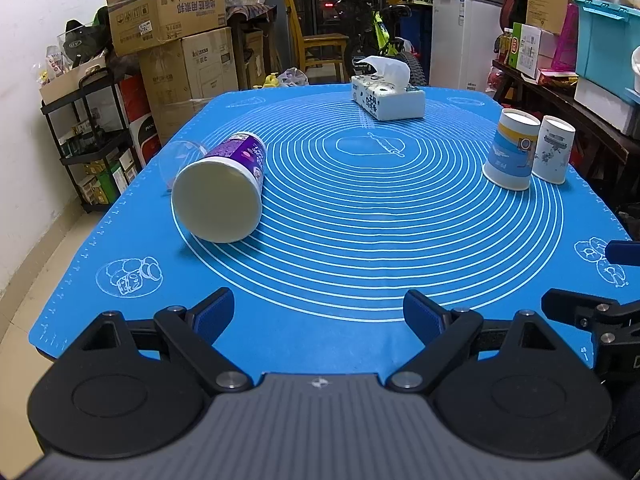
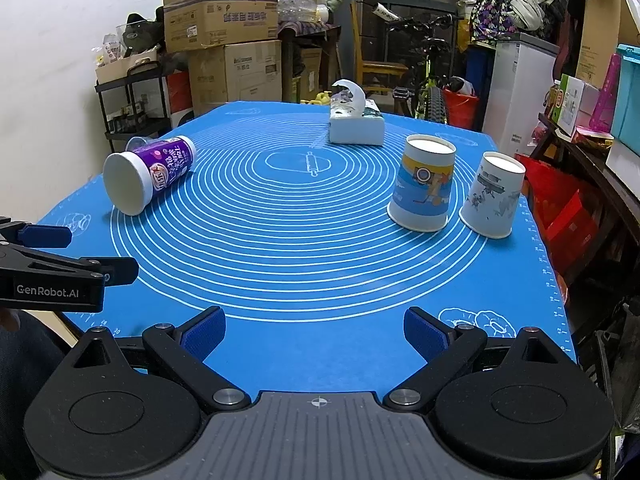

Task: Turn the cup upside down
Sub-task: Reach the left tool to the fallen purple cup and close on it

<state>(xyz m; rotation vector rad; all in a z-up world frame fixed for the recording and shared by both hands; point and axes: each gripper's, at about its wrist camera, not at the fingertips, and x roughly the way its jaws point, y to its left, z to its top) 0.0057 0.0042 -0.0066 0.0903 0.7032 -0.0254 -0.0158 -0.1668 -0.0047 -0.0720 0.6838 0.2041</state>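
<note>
A purple cup (image 1: pixel 232 184) lies on its side at the left of the blue mat (image 1: pixel 340 240), white base toward me; it also shows in the right wrist view (image 2: pixel 154 172). A clear plastic cup (image 1: pixel 178 158) lies behind it. Two paper cups stand upside down at the right: a blue-and-yellow one (image 1: pixel 512 156) (image 2: pixel 424 184) and a white one (image 1: pixel 554 150) (image 2: pixel 492 196). My left gripper (image 1: pixel 318 312) is open and empty near the mat's front edge. My right gripper (image 2: pixel 314 336) is open and empty, also near the front.
A tissue box (image 1: pixel 388 96) (image 2: pixel 356 120) stands at the far middle of the mat. Cardboard boxes (image 1: pixel 168 12), a black shelf cart, a chair and a bicycle stand beyond the table. A cluttered side table (image 1: pixel 560 92) runs along the right.
</note>
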